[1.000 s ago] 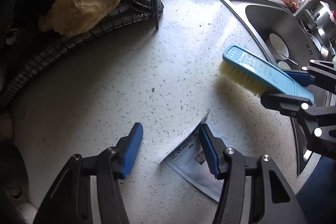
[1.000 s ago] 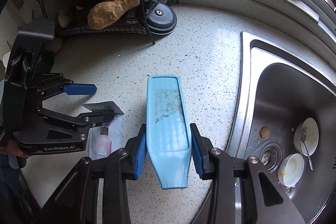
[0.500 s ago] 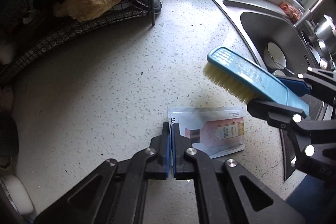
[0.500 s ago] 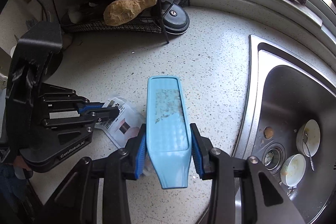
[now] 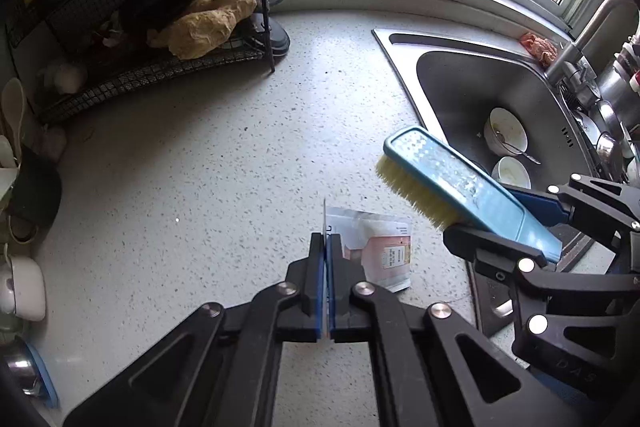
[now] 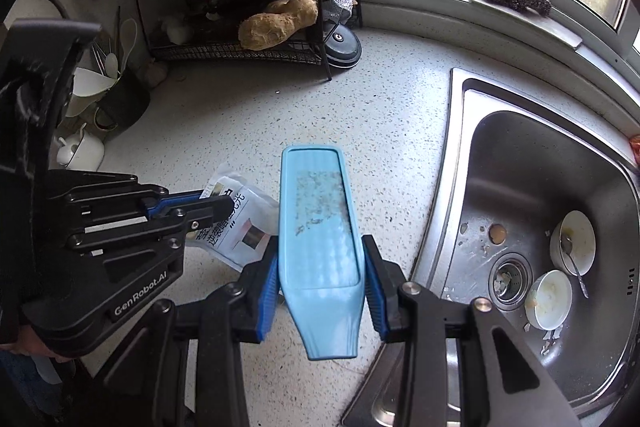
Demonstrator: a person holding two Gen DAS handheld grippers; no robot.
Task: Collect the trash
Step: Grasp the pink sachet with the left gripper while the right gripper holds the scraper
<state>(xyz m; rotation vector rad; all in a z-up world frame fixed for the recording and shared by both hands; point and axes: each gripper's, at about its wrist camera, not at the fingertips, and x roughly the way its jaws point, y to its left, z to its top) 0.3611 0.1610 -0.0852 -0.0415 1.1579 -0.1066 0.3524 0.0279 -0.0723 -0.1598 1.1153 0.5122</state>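
Both grippers grip: left gripper (image 5: 325, 243) has just clamped the wrapper (image 5: 376, 251), lifting it; right gripper (image 6: 320, 291) holds the brush (image 6: 318, 227).

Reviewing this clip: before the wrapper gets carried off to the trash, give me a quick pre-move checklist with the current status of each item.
1. Left tongs shut on the wrapper: ok, pinched at its edge.
2. Wrapper clear of the counter: cannot tell; it hangs tilted, the lower corner may touch.
3. Right tongs hold the blue brush: ok, gripped by its sides.
4. Brush clear of the wrapper: ok in the left view, bristles beside it and apart.
5. Trash bin in sight: not ok, none visible.
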